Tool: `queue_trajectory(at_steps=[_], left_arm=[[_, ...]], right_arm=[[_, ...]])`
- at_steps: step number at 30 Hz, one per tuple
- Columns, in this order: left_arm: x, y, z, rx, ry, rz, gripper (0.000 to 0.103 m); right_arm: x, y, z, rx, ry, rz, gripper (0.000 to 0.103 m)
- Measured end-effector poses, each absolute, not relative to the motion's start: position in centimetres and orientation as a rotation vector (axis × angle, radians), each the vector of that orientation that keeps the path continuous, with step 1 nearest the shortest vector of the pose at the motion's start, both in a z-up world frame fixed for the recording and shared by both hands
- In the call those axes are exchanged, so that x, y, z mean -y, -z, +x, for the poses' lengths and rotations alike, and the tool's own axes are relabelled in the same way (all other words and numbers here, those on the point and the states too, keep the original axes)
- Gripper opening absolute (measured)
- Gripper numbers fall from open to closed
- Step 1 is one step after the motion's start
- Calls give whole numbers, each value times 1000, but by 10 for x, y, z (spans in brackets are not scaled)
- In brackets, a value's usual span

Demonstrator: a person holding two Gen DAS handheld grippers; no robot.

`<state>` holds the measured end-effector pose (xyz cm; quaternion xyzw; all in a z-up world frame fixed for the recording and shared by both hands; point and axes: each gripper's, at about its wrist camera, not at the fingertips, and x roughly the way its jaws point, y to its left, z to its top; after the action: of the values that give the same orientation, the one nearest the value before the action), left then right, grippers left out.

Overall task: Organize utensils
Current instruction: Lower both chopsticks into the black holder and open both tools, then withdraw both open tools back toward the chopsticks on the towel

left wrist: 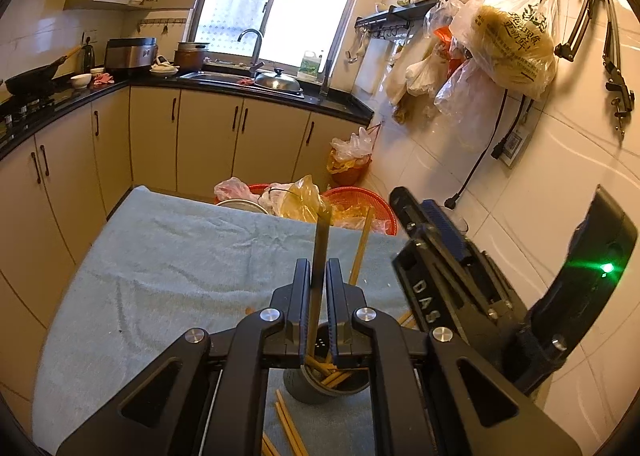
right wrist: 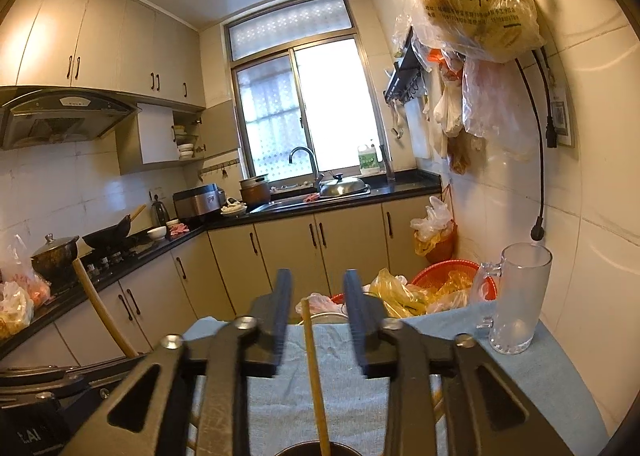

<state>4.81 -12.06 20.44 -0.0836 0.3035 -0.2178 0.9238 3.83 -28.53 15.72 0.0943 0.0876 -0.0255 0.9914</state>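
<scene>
My left gripper is shut on a wooden chopstick that stands upright with its lower end in a dark round holder holding several chopsticks. Another chopstick leans up from the holder. Loose chopsticks lie on the blue-grey towel beside it. My right gripper is open above the holder's rim; a chopstick rises between its fingers without touching them. The right gripper body shows in the left wrist view.
A clear glass mug stands at the towel's far right corner by the tiled wall. Red baskets with plastic bags sit beyond the table's far edge. Kitchen counters, sink and stove run along the left and back.
</scene>
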Motion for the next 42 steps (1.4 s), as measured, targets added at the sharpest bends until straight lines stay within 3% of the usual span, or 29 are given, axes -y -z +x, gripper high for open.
queue_trajectory(at_steps=[3,5,9,17,27,36,42], left_arm=[[115,-212,35,-617,434,-171,18],[110,-222,22,-596,430,-170,30],[101,-244,-13,-537,432,-159,37],[75,-276,-99,-432,403,-121,61],[33,-227,-163,-537,339,-163,64],[31,-153,-176,-723,312,-147,64],[50,-109,-167,-820,301,-86,64]], right_arm=[[284,-168,27,-162,56,181,37],[284,-179,15,-144,67,170,45],[282,-202,-14,-103,78,149,56],[281,-245,-93,-58,64,118,81],[296,-228,-198,-206,71,-20,89],[322,-127,-274,-539,148,-277,93],[349,-70,-294,-652,69,36,93]])
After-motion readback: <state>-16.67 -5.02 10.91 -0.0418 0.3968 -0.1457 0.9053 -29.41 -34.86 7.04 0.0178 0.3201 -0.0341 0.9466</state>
